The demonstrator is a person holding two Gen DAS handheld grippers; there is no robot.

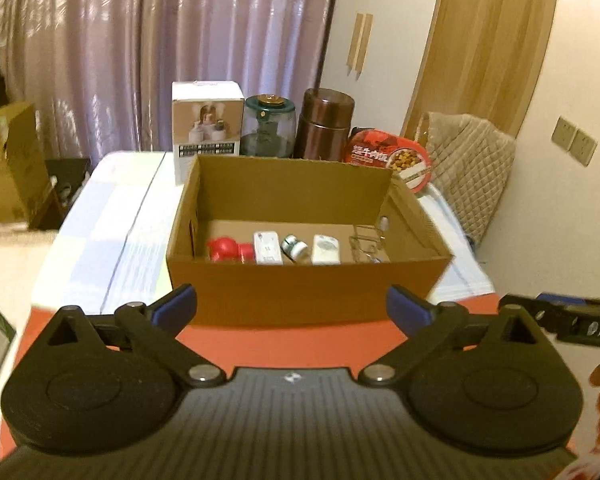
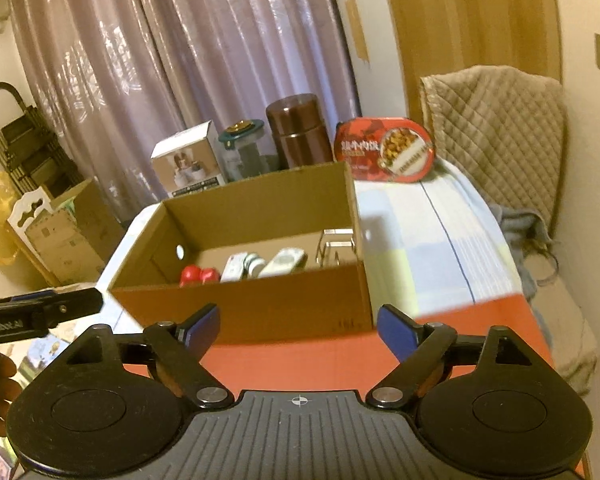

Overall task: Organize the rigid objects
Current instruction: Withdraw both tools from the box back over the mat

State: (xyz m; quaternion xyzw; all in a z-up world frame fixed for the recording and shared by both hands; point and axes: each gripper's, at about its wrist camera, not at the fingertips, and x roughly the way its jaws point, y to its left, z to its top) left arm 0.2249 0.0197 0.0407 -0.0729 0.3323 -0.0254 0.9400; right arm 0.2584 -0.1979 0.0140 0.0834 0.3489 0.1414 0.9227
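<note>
An open cardboard box stands on the table ahead of both grippers. On its floor lie a red toy, two white devices, a small green-capped jar and a clear wire-like piece. My left gripper is open, nothing between its blue pads, short of the box's near wall. My right gripper is open and bare too, also on the near side of the box. The right tool's tip shows in the left wrist view.
Behind the box stand a white carton, a green glass jar, a brown flask and a red food tub. A quilted cushion lies at the right. A red mat covers the table's near part. Cardboard boxes sit at the left.
</note>
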